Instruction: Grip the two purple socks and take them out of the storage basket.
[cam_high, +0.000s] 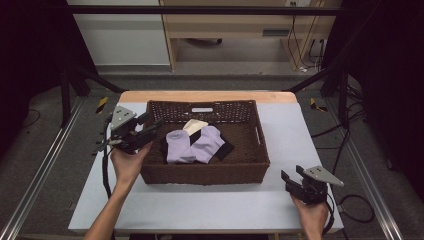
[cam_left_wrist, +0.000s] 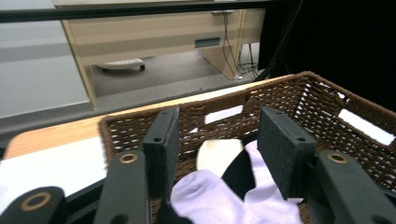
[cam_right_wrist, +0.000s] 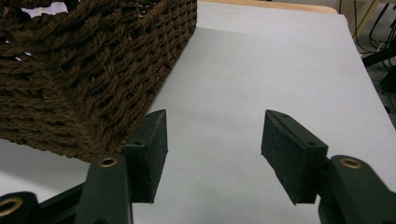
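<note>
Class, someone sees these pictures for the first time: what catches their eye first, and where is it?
The brown wicker basket mid-table, holding pale purple socks on dark cloth. The left gripper hovers open at the basket's left rim, pointed at the socks. The right gripper waits open over bare table near the basket's front right corner.

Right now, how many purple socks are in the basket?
2. One purple sock lies left of centre in the basket, the other just right of it, touching. Dark and cream items beneath may hide more.
</note>
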